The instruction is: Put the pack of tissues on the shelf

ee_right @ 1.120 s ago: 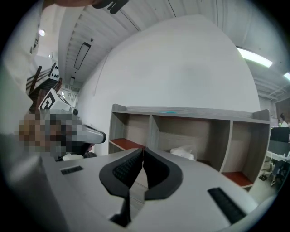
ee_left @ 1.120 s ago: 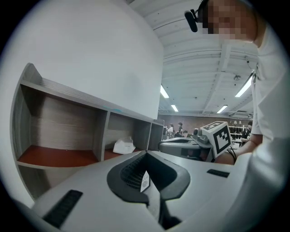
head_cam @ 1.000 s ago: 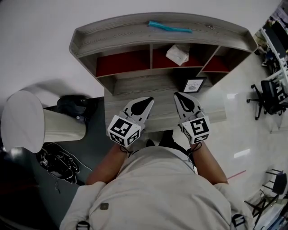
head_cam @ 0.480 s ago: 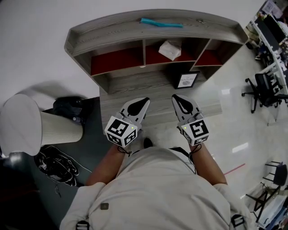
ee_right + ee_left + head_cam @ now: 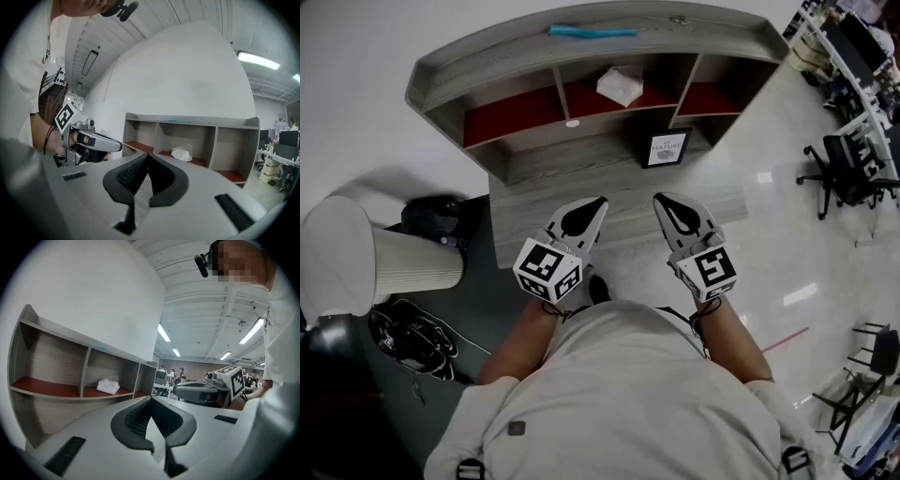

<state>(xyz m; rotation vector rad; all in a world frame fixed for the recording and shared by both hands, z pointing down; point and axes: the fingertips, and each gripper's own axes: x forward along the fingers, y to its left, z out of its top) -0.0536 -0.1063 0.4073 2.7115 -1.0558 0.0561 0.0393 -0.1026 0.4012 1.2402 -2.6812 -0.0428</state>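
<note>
The white pack of tissues (image 5: 620, 85) lies in the middle compartment of the wooden shelf (image 5: 516, 58), on its red floor. It also shows in the left gripper view as the tissues (image 5: 108, 386) and in the right gripper view as the tissues (image 5: 182, 153). My left gripper (image 5: 598, 201) and right gripper (image 5: 661, 197) hover side by side over the desk's front edge (image 5: 619, 234), well short of the shelf. Both are shut with nothing held. Shut jaws also show on the left gripper (image 5: 150, 401) and the right gripper (image 5: 147, 157).
A teal object (image 5: 592, 31) lies on the shelf top. A small framed sign (image 5: 666, 148) stands on the desk below the shelf. A white cylindrical bin (image 5: 356, 258) and dark bags (image 5: 417, 333) sit at the left. Office chairs (image 5: 848, 169) stand at the right.
In the head view the shelf and desk have slid up and to the left. Both grippers stay shut and side by side, now nearer the desk's front edge.
</note>
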